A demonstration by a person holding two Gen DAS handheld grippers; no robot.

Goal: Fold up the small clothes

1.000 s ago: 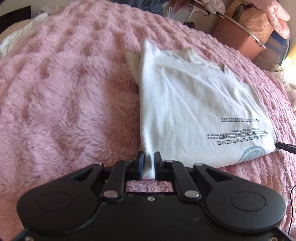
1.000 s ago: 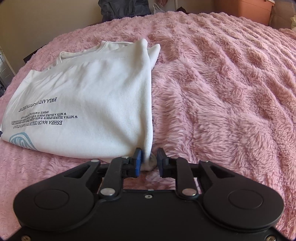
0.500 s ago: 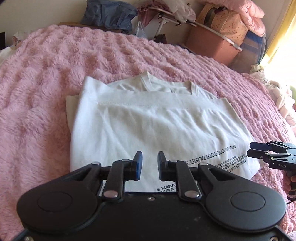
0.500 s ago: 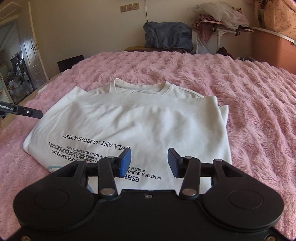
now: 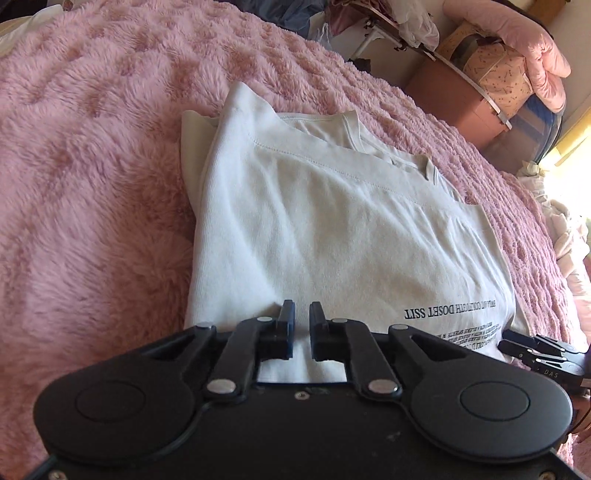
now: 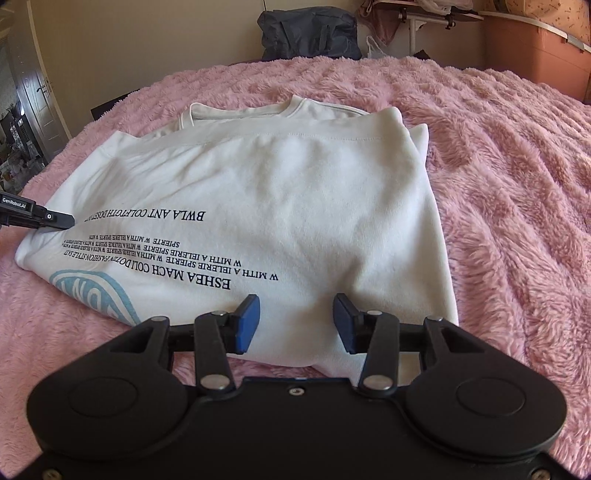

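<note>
With the folded white T-shirt [image 6: 280, 206] as reference, the right claw [image 6: 296, 322] hovers wide over its near hem, the left claw [image 5: 300, 320] over its near edge is narrow and closing on nothing, the shirt lies flat on the pink fleece bed [image 6: 517, 184], and a dark bag [image 6: 310, 35] sits beyond.

Daylight admitted from right; window [image 5: 576, 147] overexposed. Soft shadows cast on blanket [image 5: 92, 166]. Fisheye bending at edges.
</note>
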